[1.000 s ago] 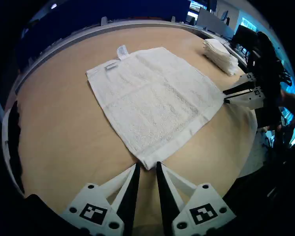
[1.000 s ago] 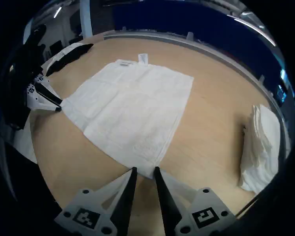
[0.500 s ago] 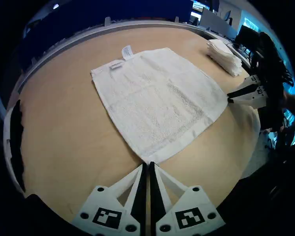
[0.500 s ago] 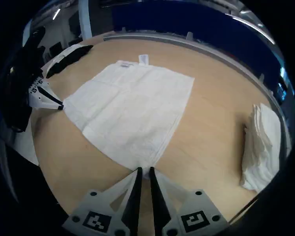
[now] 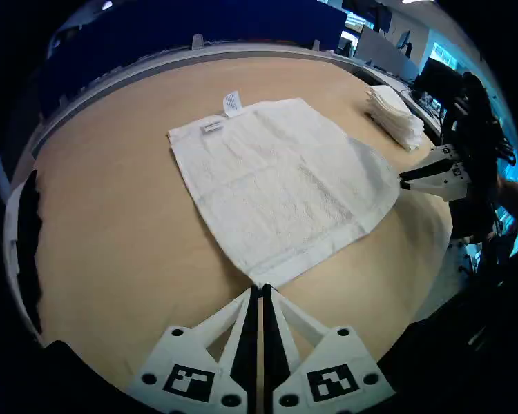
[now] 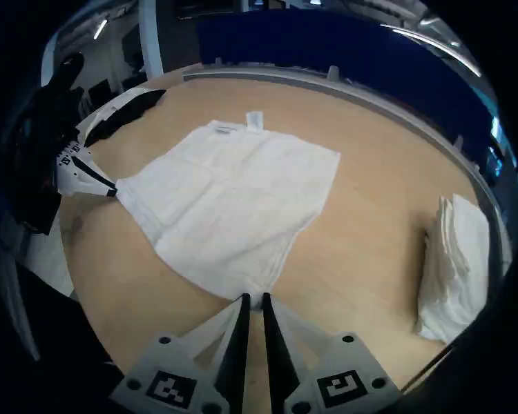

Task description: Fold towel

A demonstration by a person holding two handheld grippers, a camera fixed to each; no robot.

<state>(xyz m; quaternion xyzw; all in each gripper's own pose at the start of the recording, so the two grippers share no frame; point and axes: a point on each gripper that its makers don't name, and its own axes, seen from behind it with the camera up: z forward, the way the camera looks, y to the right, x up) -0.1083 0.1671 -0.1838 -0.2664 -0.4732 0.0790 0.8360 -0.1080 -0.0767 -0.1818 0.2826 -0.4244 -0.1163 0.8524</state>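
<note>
A white towel lies spread on the wooden table, its label tag at the far edge. My left gripper is shut on the towel's near corner in the left gripper view. In the right gripper view the same towel shows, and my right gripper is shut on its other near corner. Both held corners are raised a little off the table. The right gripper also appears at the right of the left gripper view, and the left gripper at the left of the right gripper view, each on a towel corner.
A stack of folded white towels sits near the table's right edge, seen too as the stack in the left gripper view. A dark cloth lies at the far left. A blue partition runs behind the table.
Both grippers went from open to shut on the towel's near corners, then lifted them slightly; the near edge now rises and ripples off the table.
</note>
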